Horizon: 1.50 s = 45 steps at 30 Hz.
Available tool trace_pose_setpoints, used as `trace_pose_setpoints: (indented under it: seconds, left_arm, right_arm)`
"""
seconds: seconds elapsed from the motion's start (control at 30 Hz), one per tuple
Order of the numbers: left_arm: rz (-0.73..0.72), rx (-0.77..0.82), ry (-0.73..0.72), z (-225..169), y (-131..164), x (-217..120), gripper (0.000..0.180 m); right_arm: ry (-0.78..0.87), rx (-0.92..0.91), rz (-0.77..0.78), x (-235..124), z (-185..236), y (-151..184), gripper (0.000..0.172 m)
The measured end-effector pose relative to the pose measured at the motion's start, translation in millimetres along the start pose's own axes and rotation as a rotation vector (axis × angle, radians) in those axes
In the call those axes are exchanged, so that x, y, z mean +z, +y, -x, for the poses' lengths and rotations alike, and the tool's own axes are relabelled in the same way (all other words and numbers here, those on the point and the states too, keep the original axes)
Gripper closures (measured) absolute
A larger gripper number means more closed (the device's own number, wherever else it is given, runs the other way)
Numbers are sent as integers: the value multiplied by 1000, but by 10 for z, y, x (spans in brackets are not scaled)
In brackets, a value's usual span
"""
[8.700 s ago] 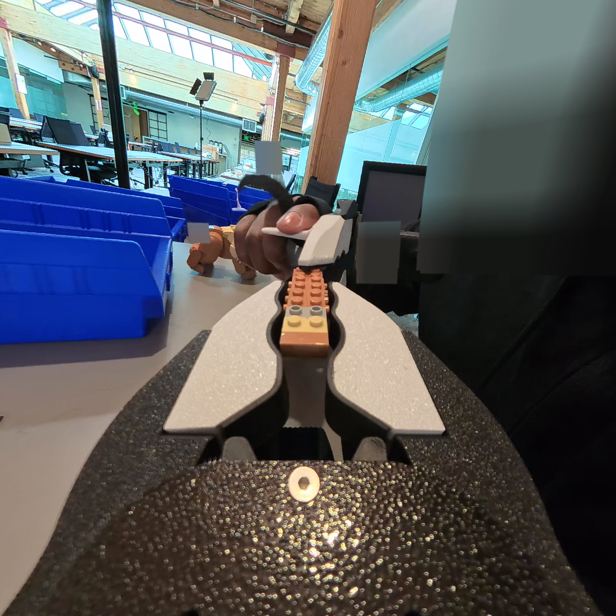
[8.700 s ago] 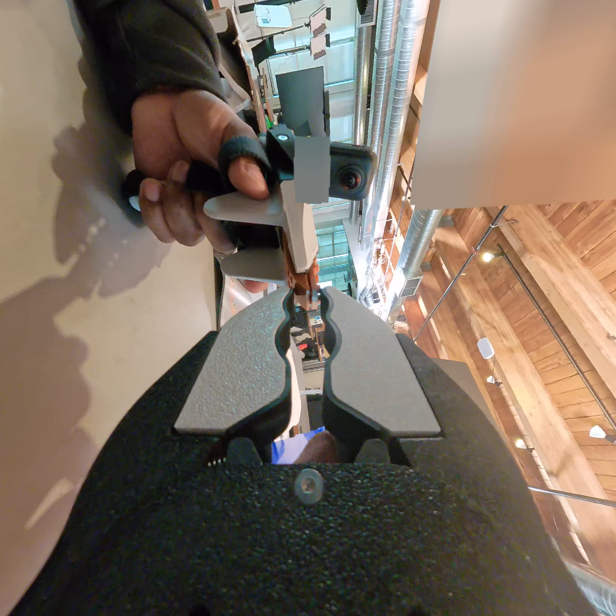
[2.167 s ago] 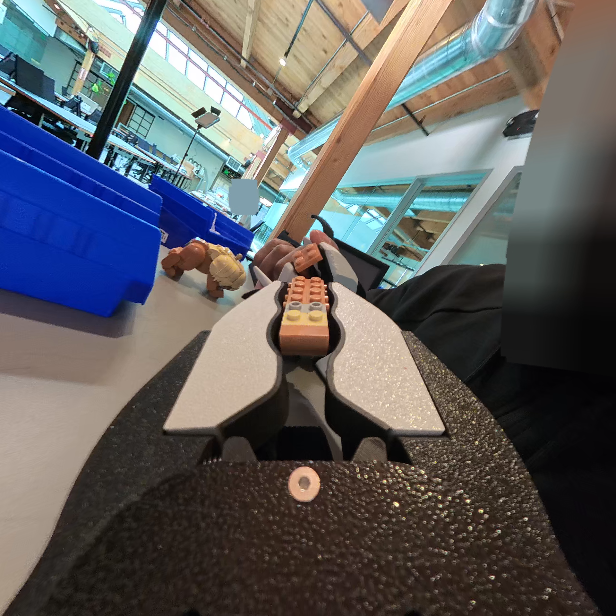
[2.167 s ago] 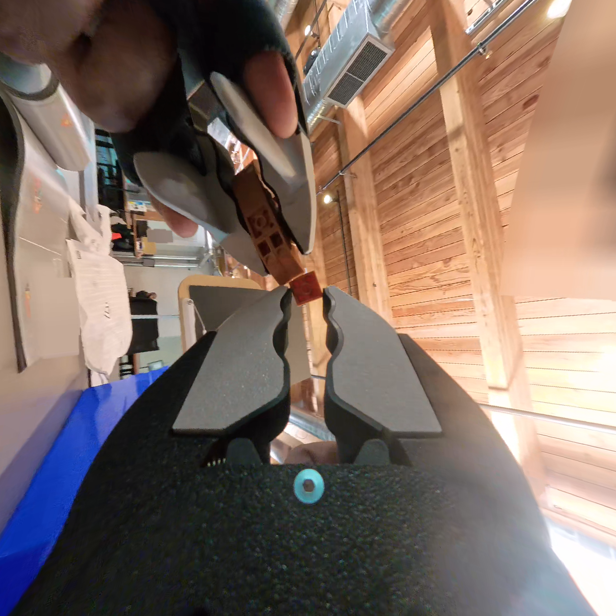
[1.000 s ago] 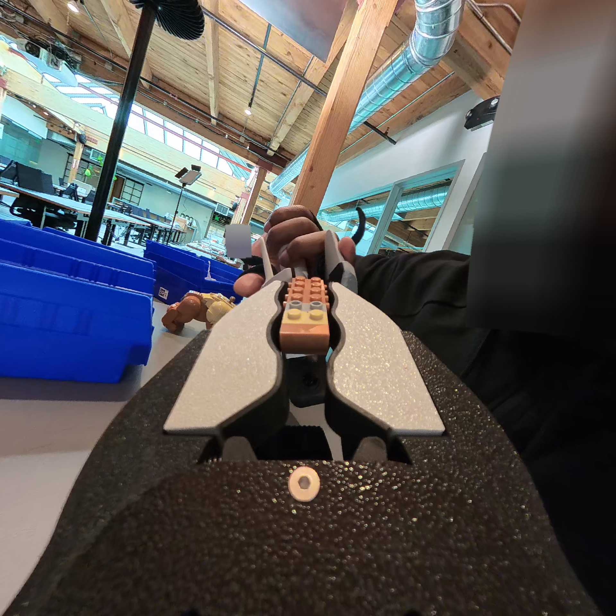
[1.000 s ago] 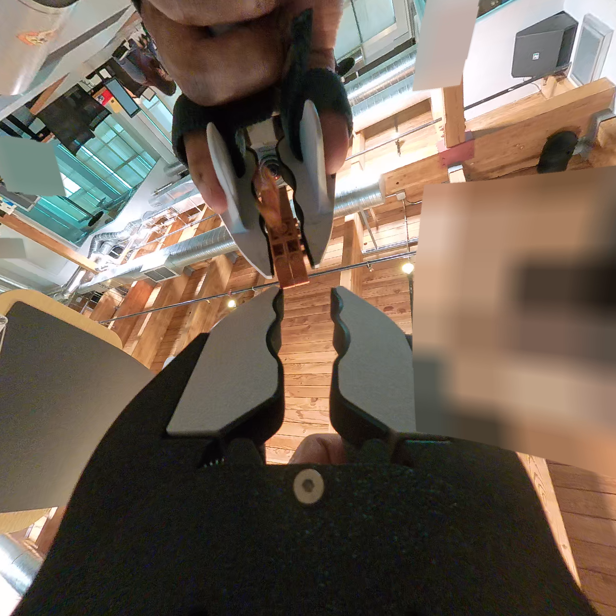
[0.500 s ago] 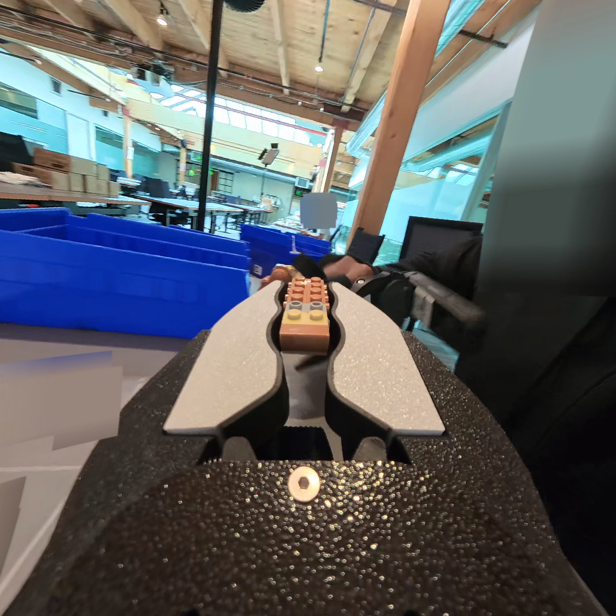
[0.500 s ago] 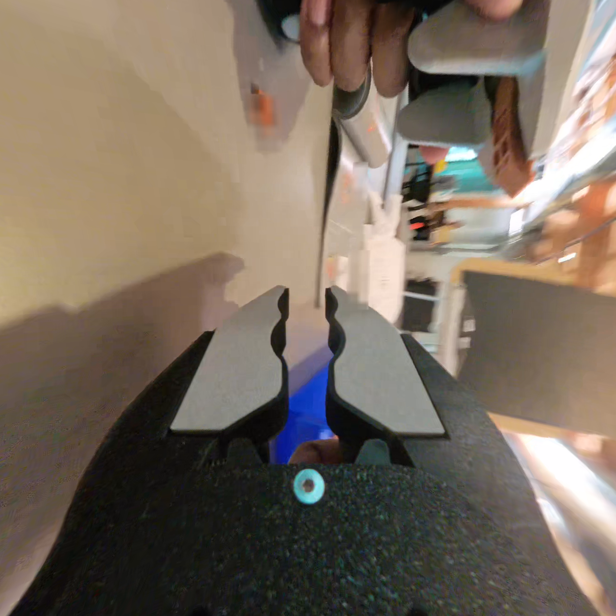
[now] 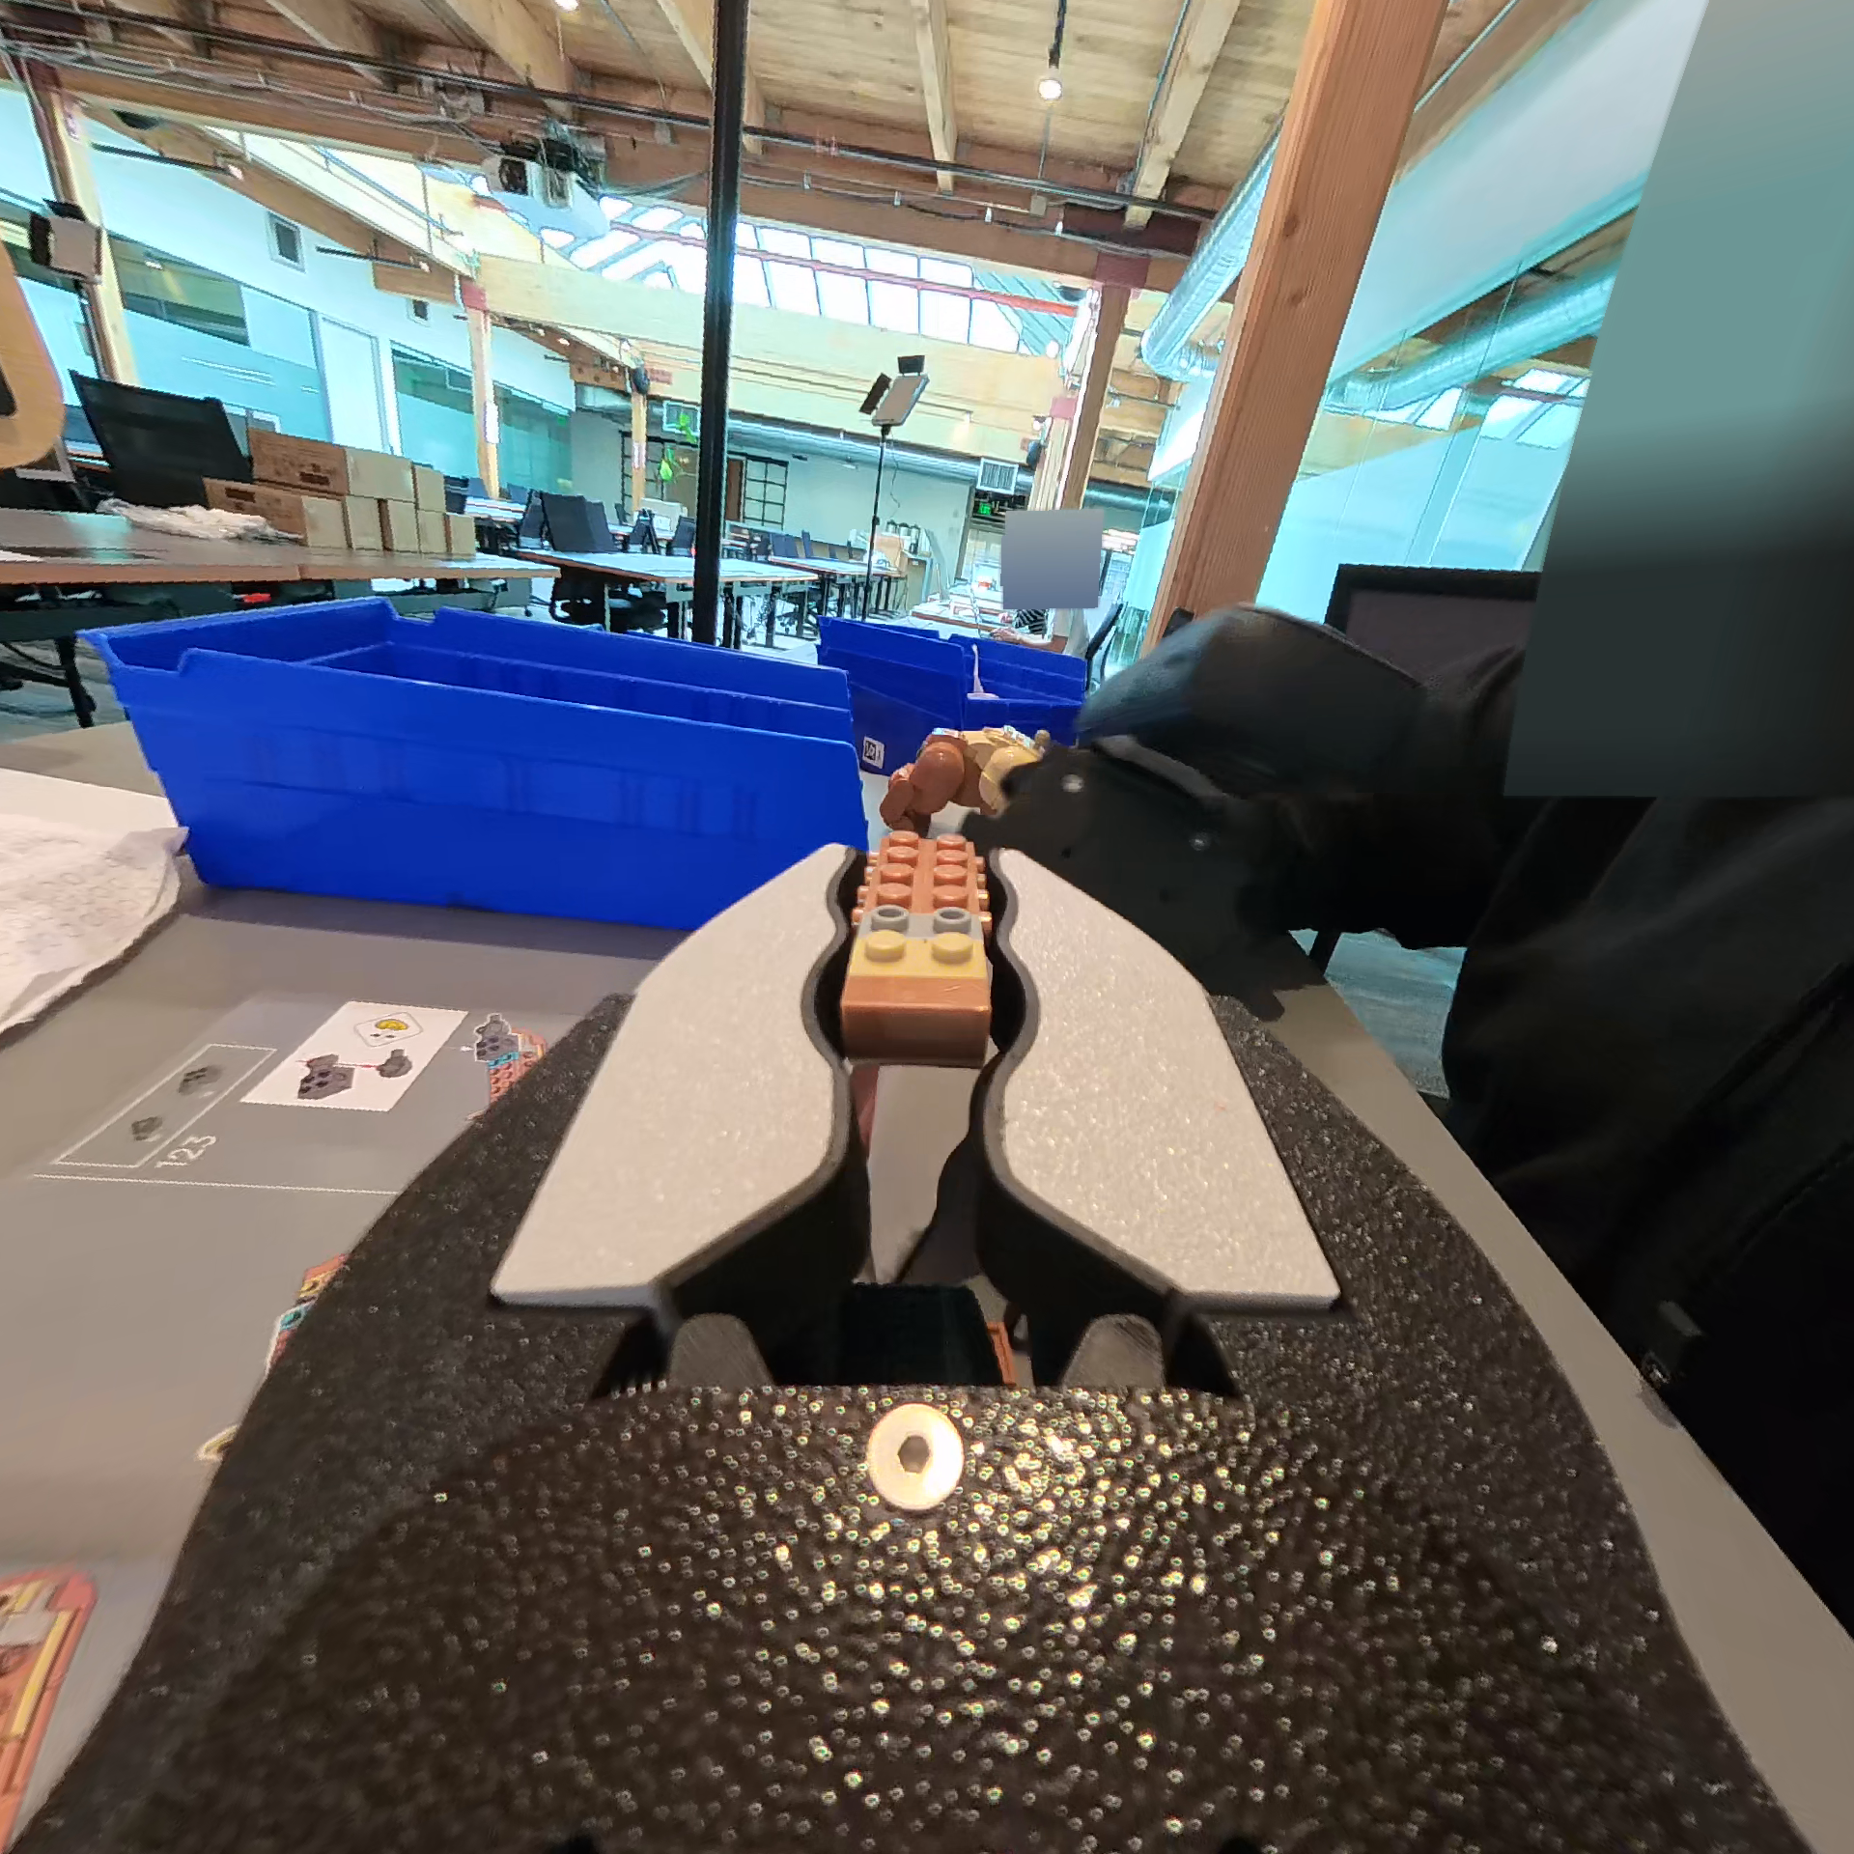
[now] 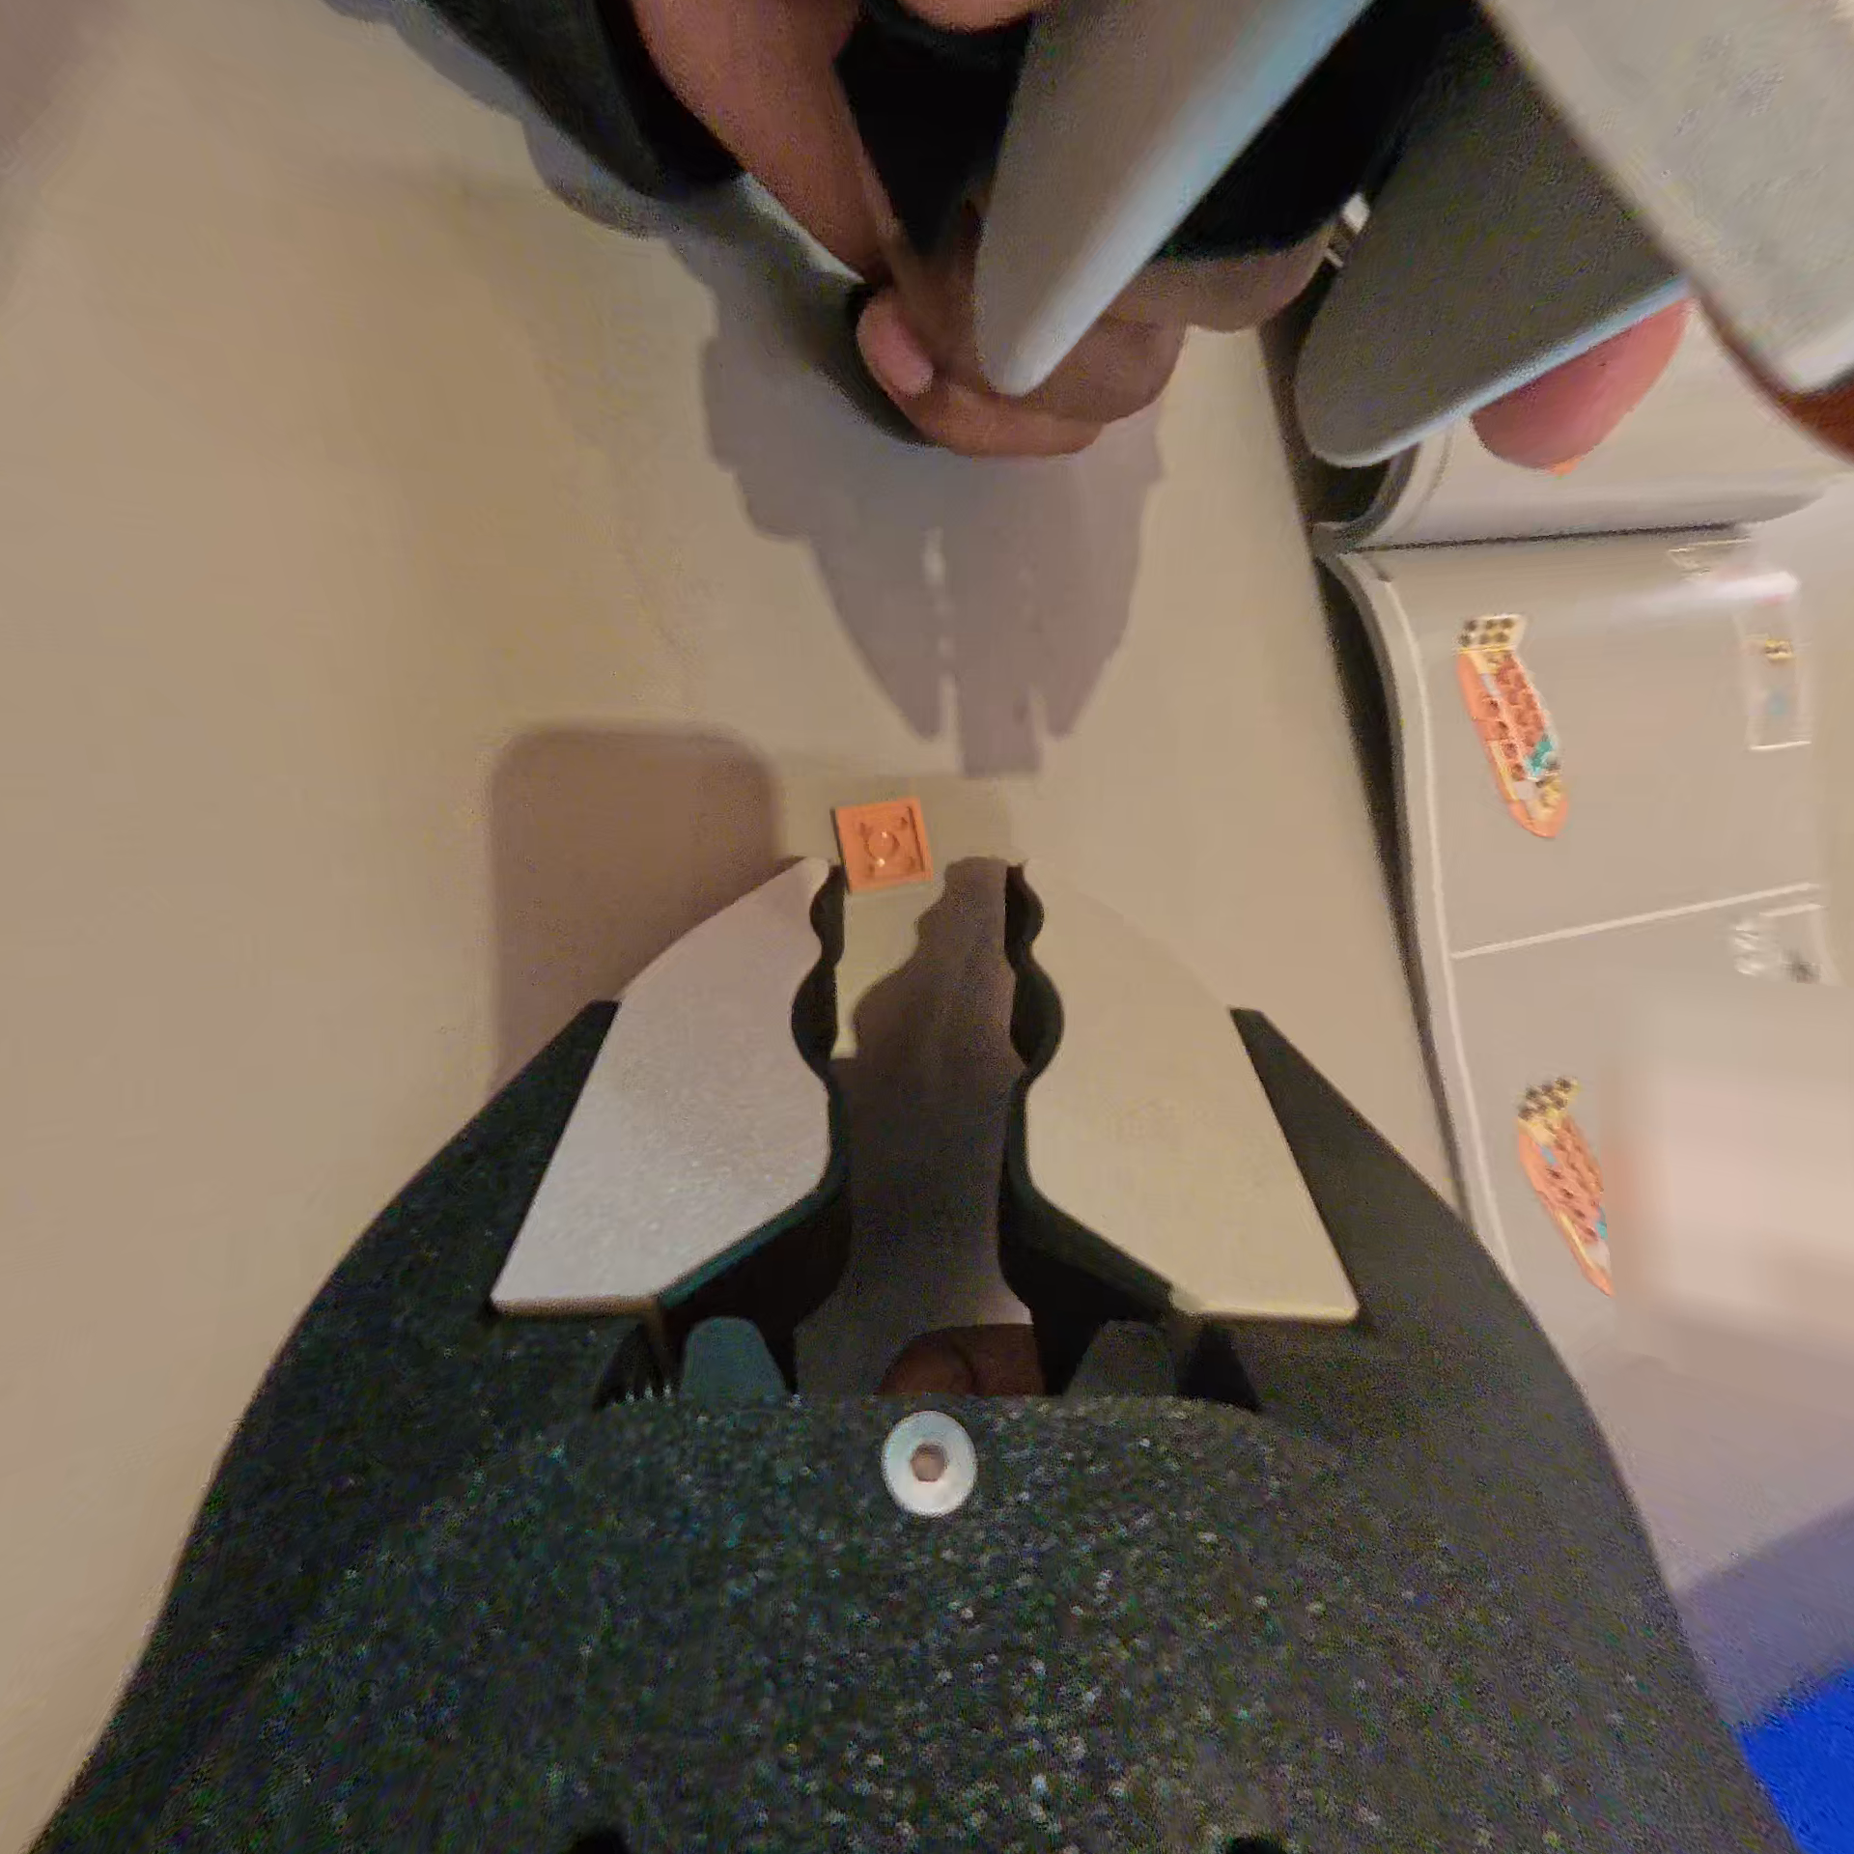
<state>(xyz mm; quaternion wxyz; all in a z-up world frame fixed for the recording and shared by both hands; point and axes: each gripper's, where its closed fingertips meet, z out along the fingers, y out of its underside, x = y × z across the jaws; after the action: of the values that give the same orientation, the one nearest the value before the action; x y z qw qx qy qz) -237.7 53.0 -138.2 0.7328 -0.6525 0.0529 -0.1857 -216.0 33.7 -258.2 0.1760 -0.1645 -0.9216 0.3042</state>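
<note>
My left gripper [image 9: 918, 883] is shut on a long brick assembly [image 9: 918, 953]: orange-brown studded bricks with a grey and a tan piece on top. It holds the assembly above the grey table [image 9: 401, 953]. My right gripper [image 10: 918, 883] is open and empty, pointing down at the table. A small square orange plate [image 10: 883, 845] lies flat on the table just beyond its fingertips, nearer the left finger [image 10: 702, 1084]. The left gripper's grey fingers [image 10: 1094, 181] and the hand holding it show at the top of the right wrist view.
Blue bins [image 9: 482, 762] stand at the back of the table. A brown and tan brick animal [image 9: 953, 778] sits by them, partly behind a black-sleeved arm [image 9: 1254, 803]. An open instruction booklet lies on the table [image 9: 331, 1073], also in the right wrist view [image 10: 1625, 803]. Crumpled paper [image 9: 70, 903] lies at the left. My hands' fingertips stand some 12 cm from each other.
My right gripper swung away from the left gripper's assembly down toward the table and opened wider over the small orange plate. My left gripper keeps its hold on the assembly.
</note>
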Motion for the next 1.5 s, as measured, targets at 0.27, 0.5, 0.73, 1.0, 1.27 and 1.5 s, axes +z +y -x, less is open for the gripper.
trace_pose_setpoints:
  seconds: [0.27, 0.5, 0.73, 1.0, 1.27, 1.5]
  left_arm:
    - [37, 32, -18, 3, 34, -76, 159]
    - [37, 36, -66, 117, 14, -131, 159]
    - [39, 21, -93, 186, 11, -147, 159]
    - [119, 48, -104, 212, 96, -158, 159]
    - [112, 54, -134, 266, 40, -200, 159]
    - [115, 53, -154, 312, 27, -226, 159]
  right_arm:
    - [273, -264, -22, -55, -297, -174, 155]
    - [428, -589, -104, -351, -198, -85, 130]
    - [285, -140, -6, -142, -449, 102, 141]
    - [129, 120, 93, 106, -557, 103, 146]
    - [6, 173, 84, 136, -478, 90, 155]
    - [-55, 162, 25, 233, -421, -86, 137]
